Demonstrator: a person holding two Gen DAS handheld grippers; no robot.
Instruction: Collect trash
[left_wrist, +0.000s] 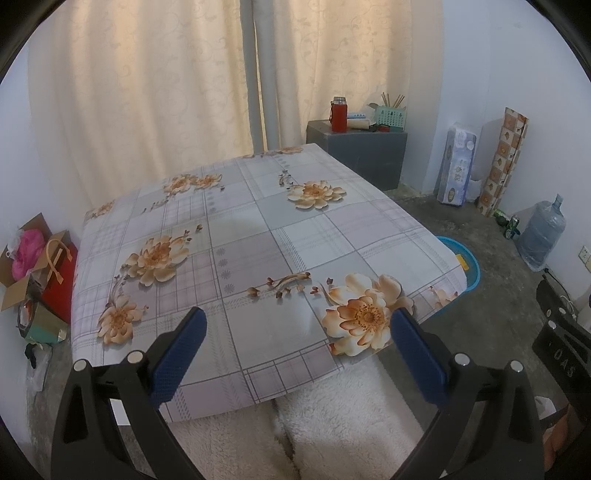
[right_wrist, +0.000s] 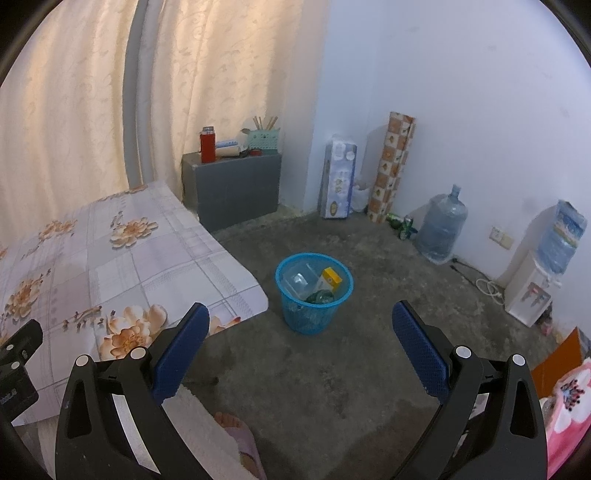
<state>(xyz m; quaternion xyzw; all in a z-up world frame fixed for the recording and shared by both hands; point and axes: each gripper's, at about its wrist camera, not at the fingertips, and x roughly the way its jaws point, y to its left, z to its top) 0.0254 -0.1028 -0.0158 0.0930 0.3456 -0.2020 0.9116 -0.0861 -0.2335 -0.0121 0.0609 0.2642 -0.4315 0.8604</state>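
A blue mesh trash bin (right_wrist: 314, 291) stands on the concrete floor right of the table. It holds a clear plastic container (right_wrist: 297, 280), a yellow carton (right_wrist: 328, 280) and a green wrapper (right_wrist: 319, 296). Its rim peeks out past the table corner in the left wrist view (left_wrist: 467, 264). My left gripper (left_wrist: 297, 325) is open and empty over the near edge of the flowered tablecloth (left_wrist: 240, 236). My right gripper (right_wrist: 301, 325) is open and empty, above the floor just short of the bin. No trash shows on the table.
A grey cabinet (right_wrist: 236, 192) with a red flask (right_wrist: 208, 144) stands by the curtain. A tissue pack (right_wrist: 338, 177), a patterned roll (right_wrist: 393, 166), a water jug (right_wrist: 439, 229) and a water dispenser (right_wrist: 532, 288) line the right wall. Boxes and a red bag (left_wrist: 55, 273) sit left of the table.
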